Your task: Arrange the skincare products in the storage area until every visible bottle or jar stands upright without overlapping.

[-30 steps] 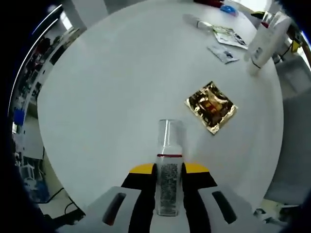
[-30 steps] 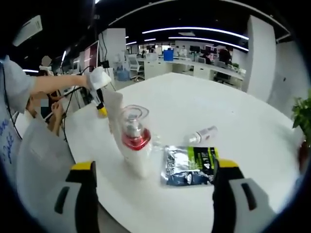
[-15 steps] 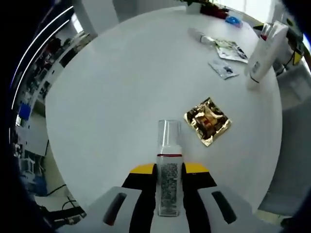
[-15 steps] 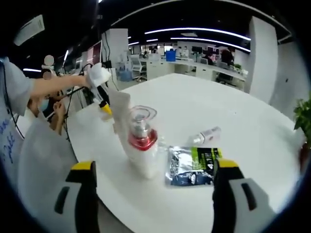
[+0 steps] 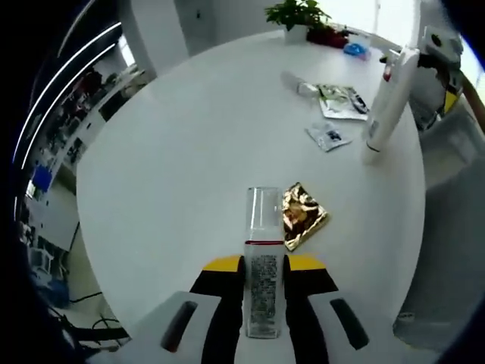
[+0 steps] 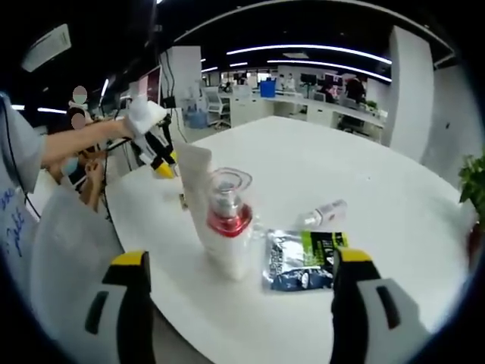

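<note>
My left tongs are clamped on a clear bottle, its body sitting right between the two jaws, its transparent cap poking out ahead over the white counter; a thin red band rings the neck and there's a grey block of fine print on the label, too small for me to read. Just beside the cap lies a gold foil sachet, flat on the counter. Farther off I see a tall white tube standing upright, with a small grey sachet near its foot and a green-and-white pouch beyond that, next to a small bottle lying on its side. A potted plant sits at the far edge. Over in the right gripper view, my right tongs are spread wide with nothing in them. Between and ahead of those jaws stands the white tube with a red collar and clear cap, upright, apart from both jaws. Just beside it lies the silver pouch with a green label, lettering unreadable. The little bottle lies toppled behind it. A person's arm reaches in from the left.
</note>
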Motion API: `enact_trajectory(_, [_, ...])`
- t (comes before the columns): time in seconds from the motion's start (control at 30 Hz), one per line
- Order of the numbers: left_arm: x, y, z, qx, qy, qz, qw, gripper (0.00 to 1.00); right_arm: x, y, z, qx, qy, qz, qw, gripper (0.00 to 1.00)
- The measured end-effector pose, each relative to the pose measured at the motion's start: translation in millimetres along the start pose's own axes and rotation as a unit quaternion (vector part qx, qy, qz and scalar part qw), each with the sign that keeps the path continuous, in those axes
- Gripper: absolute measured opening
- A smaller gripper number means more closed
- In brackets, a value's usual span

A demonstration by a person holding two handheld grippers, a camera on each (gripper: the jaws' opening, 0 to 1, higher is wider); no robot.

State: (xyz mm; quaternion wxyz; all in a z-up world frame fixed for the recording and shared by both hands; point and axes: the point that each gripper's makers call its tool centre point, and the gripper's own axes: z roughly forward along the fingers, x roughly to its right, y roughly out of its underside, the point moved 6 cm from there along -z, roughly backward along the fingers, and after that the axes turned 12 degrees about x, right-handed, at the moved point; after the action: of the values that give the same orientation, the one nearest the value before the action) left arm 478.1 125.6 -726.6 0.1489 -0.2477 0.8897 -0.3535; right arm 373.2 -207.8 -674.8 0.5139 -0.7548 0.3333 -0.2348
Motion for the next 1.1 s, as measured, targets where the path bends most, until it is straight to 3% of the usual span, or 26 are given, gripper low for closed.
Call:
enact_trajectory(0.37, [20.0, -15.6, -7.4, 0.035, 0.003, 0.013, 0.9993, 0.16, -5.9, 1.6, -1.5, -0.001, 0.0, 0.007, 1.0, 1.0])
enact_trajectory(1.1, [60.2, -27.5, -16.5, 0.083, 0.014, 0.015, 0.9964, 0.16, -14.0, 1.6, -1.9, 0.01, 0.0, 0.018, 0.9998, 0.99])
